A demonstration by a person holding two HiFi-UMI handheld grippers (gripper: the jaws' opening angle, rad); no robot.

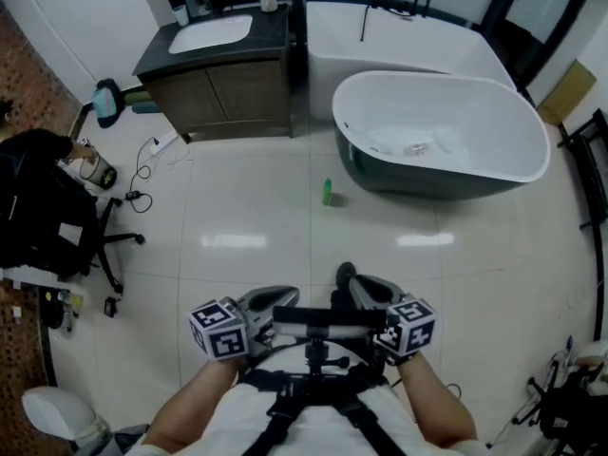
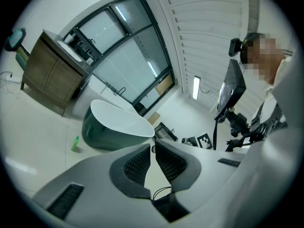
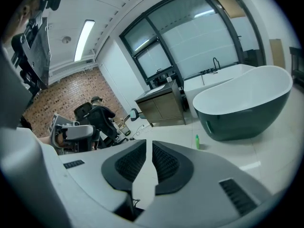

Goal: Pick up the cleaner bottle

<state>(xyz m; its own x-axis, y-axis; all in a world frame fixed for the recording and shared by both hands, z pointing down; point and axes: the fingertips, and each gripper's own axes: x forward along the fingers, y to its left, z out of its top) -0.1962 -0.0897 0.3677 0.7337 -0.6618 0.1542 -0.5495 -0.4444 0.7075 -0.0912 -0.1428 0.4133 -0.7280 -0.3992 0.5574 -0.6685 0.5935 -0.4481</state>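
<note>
As the head view looks down, a small green cleaner bottle (image 1: 327, 193) stands upright on pale tiles (image 1: 237, 217) beside the dark bathtub (image 1: 427, 186), well apart from both grippers; its own view shows the left gripper (image 2: 152, 147) closed, empty, bottle far left; the right gripper (image 3: 149, 145), in its view, all but closed on nothing, bottle ahead right

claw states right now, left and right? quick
Left claw: closed, nothing between the jaws.
Right claw: closed, nothing between the jaws.

Freestanding bathtub (image 1: 427, 186), wooden vanity (image 1: 223, 98), black office chair (image 1: 112, 238)
</note>
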